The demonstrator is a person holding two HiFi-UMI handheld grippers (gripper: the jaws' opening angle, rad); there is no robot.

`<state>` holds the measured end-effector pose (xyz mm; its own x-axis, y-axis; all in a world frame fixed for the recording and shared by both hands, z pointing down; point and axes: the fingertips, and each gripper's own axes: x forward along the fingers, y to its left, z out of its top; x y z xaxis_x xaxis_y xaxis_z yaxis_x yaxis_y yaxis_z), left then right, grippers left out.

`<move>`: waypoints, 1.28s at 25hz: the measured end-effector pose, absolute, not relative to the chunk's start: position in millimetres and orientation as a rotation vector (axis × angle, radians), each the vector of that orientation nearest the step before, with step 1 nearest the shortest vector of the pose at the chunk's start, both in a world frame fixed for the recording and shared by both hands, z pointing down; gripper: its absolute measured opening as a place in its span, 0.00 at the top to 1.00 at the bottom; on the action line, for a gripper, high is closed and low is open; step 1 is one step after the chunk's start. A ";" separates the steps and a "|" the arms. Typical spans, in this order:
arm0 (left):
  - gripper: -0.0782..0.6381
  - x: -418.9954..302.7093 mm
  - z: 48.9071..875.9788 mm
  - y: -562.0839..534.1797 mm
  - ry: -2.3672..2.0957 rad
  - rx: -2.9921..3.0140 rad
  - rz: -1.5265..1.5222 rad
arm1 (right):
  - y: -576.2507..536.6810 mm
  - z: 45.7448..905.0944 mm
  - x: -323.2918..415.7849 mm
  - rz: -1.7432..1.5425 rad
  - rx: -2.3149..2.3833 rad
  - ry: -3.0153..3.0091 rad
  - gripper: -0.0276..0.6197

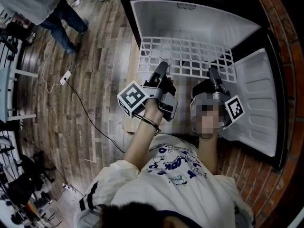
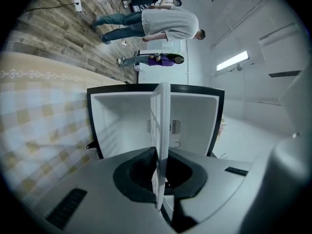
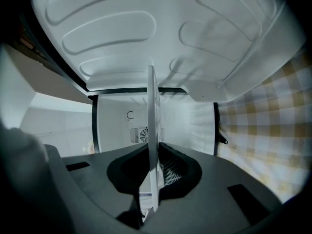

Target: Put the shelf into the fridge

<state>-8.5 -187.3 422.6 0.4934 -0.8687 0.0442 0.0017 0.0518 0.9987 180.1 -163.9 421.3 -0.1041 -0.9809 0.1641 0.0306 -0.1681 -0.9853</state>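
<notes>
Head view: the fridge (image 1: 190,18) is seen open, its door (image 1: 259,103) swung out to the right. The wire shelf (image 1: 190,56) is held across the opening, far edge toward the fridge's back wall, near edge outside. The left gripper (image 1: 162,70) & right gripper (image 1: 213,75) are each clamped on that near edge; in both gripper views it is pinched edge-on betw. the jaws. The shelf should prob. be pushed in square, both sides fed evenly, so jamming is avoided.
</notes>
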 end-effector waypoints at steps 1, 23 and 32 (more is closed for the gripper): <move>0.84 -8.3 422.3 -187.6 -0.835 1.368 -0.796 | -164.1 421.5 180.1 -1.426 -1.251 1.172 0.88; 0.84 -8.0 418.5 -188.5 -0.821 1.397 -0.798 | -165.0 419.4 180.4 -1.406 -1.251 1.171 0.88; 0.84 -7.1 419.1 -189.5 -0.824 1.405 -0.796 | -167.3 419.9 181.3 -1.401 -1.251 1.172 0.88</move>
